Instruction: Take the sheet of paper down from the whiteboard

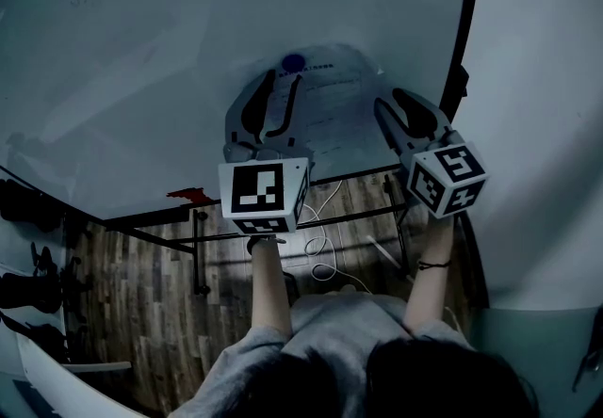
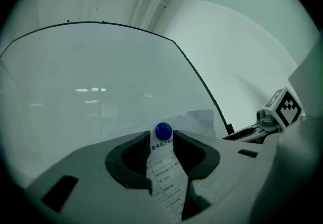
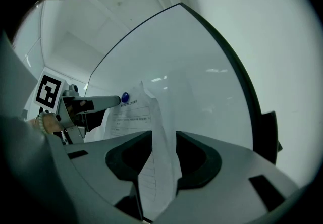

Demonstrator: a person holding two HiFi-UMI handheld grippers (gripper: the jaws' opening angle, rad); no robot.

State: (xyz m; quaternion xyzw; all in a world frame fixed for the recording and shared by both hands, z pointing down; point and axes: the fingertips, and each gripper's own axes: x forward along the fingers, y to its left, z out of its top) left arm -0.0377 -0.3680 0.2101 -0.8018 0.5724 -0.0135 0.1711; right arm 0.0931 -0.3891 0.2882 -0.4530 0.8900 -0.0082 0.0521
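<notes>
A printed sheet of paper (image 1: 330, 110) hangs on the whiteboard (image 1: 188, 49), pinned at its top left by a round blue magnet (image 1: 294, 61). My left gripper (image 1: 283, 79) is open, its tips just below the magnet. In the left gripper view the magnet (image 2: 163, 130) sits right beyond the gap of the left gripper (image 2: 162, 140), with the paper (image 2: 164, 177) showing between the jaws. My right gripper (image 1: 391, 98) is open at the sheet's right edge. In the right gripper view the paper (image 3: 159, 167) bulges off the board and passes between the jaws of the right gripper (image 3: 164, 137).
The board's dark frame (image 1: 464, 21) runs down just right of the right gripper. Below the board are its black stand bars (image 1: 283, 223), a red object (image 1: 187, 193) on the ledge, white cables (image 1: 325, 256) and wood flooring (image 1: 141, 294). Dark items (image 1: 24, 204) stand at far left.
</notes>
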